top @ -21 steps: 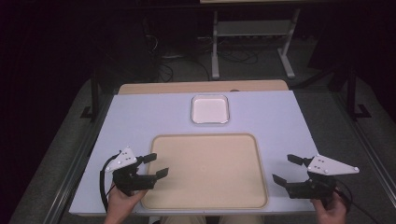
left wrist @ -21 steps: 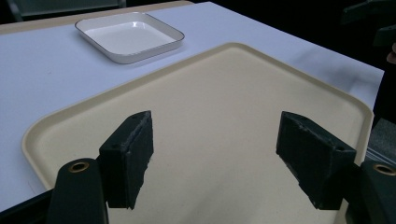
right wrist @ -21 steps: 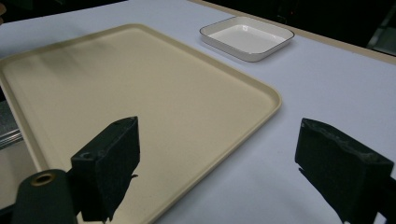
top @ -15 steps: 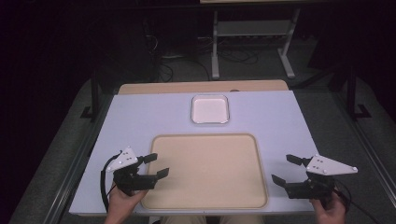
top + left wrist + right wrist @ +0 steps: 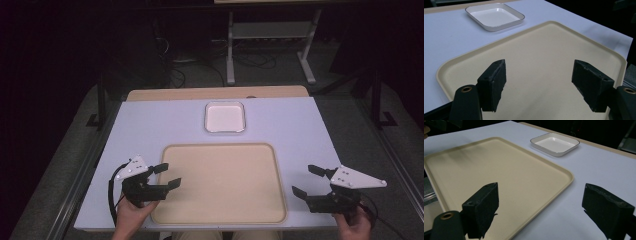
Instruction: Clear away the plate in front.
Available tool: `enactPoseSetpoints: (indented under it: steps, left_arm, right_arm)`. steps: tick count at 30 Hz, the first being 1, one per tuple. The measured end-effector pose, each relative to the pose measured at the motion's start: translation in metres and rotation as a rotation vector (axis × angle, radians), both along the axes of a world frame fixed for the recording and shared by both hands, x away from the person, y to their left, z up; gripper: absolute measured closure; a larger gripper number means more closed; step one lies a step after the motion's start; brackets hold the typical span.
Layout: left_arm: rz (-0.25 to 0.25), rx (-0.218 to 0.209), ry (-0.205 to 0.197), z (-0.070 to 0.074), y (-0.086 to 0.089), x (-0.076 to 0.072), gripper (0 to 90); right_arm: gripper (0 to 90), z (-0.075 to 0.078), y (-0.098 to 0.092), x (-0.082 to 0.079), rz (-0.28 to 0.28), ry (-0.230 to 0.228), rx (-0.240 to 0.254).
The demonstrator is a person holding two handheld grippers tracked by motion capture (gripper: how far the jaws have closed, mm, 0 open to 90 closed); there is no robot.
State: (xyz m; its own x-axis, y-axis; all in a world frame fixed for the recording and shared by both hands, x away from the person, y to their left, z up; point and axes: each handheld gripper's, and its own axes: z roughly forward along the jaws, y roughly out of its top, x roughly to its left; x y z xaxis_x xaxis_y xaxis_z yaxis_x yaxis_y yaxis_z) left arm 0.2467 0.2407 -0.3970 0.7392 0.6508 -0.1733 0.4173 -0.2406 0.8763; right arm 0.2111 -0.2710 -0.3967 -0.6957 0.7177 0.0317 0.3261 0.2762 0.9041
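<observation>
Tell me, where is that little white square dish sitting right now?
In the high view the white square dish sits on the far middle of the table, just beyond the beige tray and apart from it.

Matt beige plastic tray [image 5: 220, 185], glossy white enamel-like dish [image 5: 225, 117], smooth matt table [image 5: 150, 125].

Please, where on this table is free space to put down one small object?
The beige tray is bare inside its rim. The white dish behind it is bare too. White table lies open either side of the dish. The tray's near corners are crowded by the open left tongs and right tongs.
</observation>
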Motion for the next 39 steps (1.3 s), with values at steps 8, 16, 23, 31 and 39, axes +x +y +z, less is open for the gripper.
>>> enactPoseSetpoints:
  steps: [8,16,23,31,39]
  left_arm:
    - [-0.024,0.035,0.009,0.005,-0.013,0.011,26.7]
    - [-0.034,0.042,0.03,0.006,-0.019,0.023,26.7]
    - [-0.038,0.031,0.072,0.007,-0.024,0.041,27.1]
    - [-0.012,0.049,0.095,0.005,-0.03,0.066,27.8]
    - [-0.008,0.082,0.098,0.015,-0.044,0.09,28.6]
  right_arm:
    - [13.0,0.001,-0.003,-0.001,-0.008,-0.01,0.006]
    - [13.0,0.003,-0.005,-0.002,-0.014,-0.015,0.011]
    - [13.0,0.003,-0.004,-0.001,-0.018,-0.012,0.004]
    - [13.0,0.003,-0.005,-0.001,-0.016,-0.009,0.006]
    - [13.0,0.004,-0.004,-0.001,-0.018,-0.007,0.0]
